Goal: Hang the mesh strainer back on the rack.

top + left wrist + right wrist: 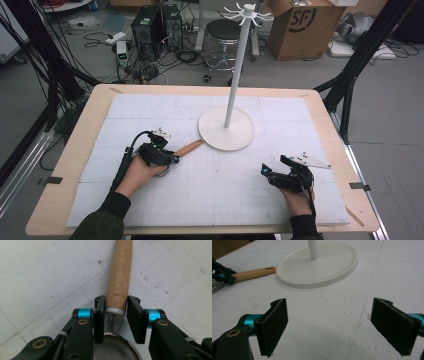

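We record a round-based white rack stand [227, 131] on the white foam mat [220, 200], behind the table's [65, 200] centre toward its far edge. The wooden-handled wire-mesh strainer [189, 148] lies left of the stand, its handle tip just beside the base rim. The left gripper [167, 159] sits over the strainer's handle, nearer the left edge; the right gripper [272, 175] sits well apart, toward the near right corner.

The light wooden handle [119, 275] of the metal mesh strainer carries the words "KITCHEN TOOL", stamped lengthwise along its side in small capitals. On the floor at the far right, beyond the table, a brown cardboard box [299, 27] bears large dark letters "SF" inside a partial ring.
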